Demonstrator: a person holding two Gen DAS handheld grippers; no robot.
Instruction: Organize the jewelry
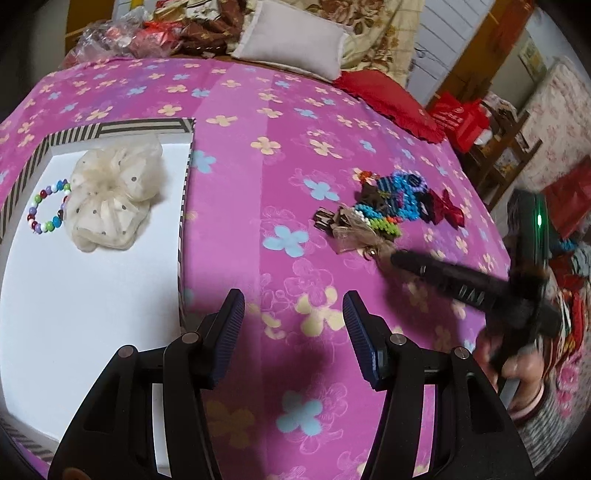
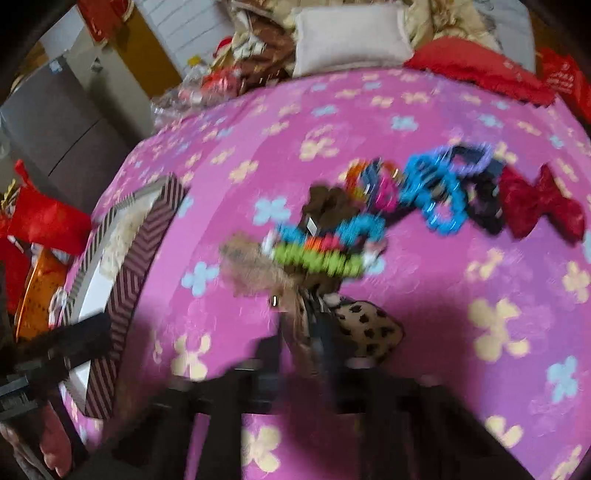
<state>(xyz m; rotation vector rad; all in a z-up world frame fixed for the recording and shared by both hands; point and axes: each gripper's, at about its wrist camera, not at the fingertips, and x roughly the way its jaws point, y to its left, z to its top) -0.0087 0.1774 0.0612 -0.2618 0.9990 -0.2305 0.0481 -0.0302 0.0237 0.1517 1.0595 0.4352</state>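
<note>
A striped box (image 1: 147,125) with a white floor lies on the pink flowered bedspread (image 1: 258,166). It holds a coloured bead bracelet (image 1: 48,206) and a cream dotted scrunchie (image 1: 114,192). My left gripper (image 1: 293,299) stands open over the bedspread beside the box, with nothing between its fingers. A pile of beaded and fabric hair pieces (image 1: 395,203) lies to the right, with a red bow (image 1: 448,210) at its far side. My right gripper (image 1: 397,258) reaches the pile's near edge. In the blurred right wrist view the right gripper (image 2: 314,332) is shut on a tan mesh bow (image 2: 255,266) with a leopard-print part (image 2: 369,328).
A pale pillow (image 1: 291,37), a red cushion (image 1: 388,99) and plastic-wrapped clutter (image 1: 147,33) sit along the far edge of the bed. A person's hand (image 1: 517,365) holds the right gripper at the bed's right side. The box (image 2: 125,266) lies left of the pile (image 2: 406,199).
</note>
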